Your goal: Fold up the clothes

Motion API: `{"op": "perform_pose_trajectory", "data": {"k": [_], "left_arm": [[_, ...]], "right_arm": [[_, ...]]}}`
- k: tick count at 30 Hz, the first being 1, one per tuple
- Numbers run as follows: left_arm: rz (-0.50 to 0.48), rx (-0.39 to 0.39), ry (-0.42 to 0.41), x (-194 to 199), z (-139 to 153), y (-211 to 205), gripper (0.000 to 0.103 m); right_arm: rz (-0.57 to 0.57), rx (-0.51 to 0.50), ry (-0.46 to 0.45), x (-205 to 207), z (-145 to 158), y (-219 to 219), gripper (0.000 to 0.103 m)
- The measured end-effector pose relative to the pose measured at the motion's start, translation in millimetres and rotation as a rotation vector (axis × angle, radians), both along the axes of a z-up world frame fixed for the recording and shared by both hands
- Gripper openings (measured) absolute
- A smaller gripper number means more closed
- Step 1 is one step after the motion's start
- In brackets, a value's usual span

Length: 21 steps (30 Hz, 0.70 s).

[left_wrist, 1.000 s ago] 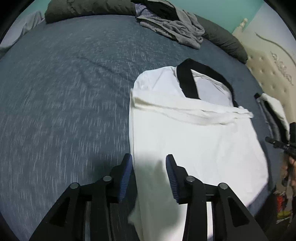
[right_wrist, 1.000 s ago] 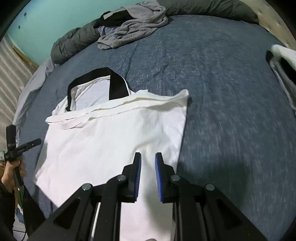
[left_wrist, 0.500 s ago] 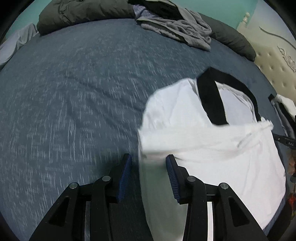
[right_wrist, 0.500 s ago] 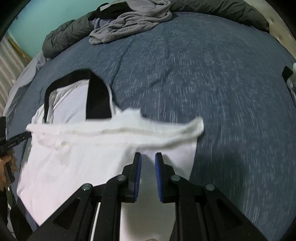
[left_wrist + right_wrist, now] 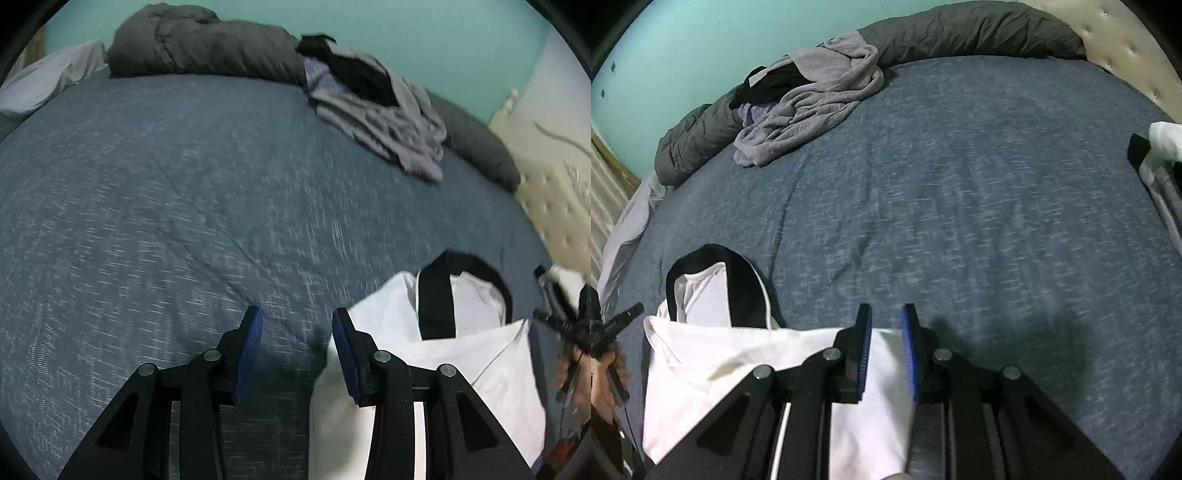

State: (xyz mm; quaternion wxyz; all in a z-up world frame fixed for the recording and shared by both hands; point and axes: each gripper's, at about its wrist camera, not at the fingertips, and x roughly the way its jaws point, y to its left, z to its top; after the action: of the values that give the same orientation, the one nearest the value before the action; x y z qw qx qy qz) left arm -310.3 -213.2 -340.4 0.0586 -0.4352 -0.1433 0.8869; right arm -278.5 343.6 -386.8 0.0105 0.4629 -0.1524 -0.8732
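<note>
We see the white shirt (image 5: 713,362) with its black collar (image 5: 436,295) lying on the near edge of the blue bed (image 5: 960,203). The left tool (image 5: 297,332) is spread wide beside it. The right tool (image 5: 885,332) stands over its hem, jaws slightly apart; we cannot tell whether they pinch cloth.

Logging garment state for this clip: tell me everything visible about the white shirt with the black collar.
The white shirt with the black collar looks like soft knit fabric with a wide black neckband. It lies partly folded on the blue-grey bedspread, a doubled edge running across just below the collar. Its near part passes under both grippers; whether the right gripper or left gripper pinches it is unclear.
</note>
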Motion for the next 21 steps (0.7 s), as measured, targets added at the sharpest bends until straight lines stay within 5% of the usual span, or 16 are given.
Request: {"op": "perform_pose_trajectory", "data": {"k": [6, 21], "left_arm": [[-0.013, 0.028, -0.005, 26.2, -9.5, -16.1, 0.047], [-0.127, 0.005, 0.017, 17.7, -21.5, 15.7, 0.046]], "right_arm": [[0.021, -0.03, -0.02, 17.1, -9.5, 16.5, 0.039], [0.02, -0.031, -0.045, 3.8, -38.1, 1.8, 0.039]]}}
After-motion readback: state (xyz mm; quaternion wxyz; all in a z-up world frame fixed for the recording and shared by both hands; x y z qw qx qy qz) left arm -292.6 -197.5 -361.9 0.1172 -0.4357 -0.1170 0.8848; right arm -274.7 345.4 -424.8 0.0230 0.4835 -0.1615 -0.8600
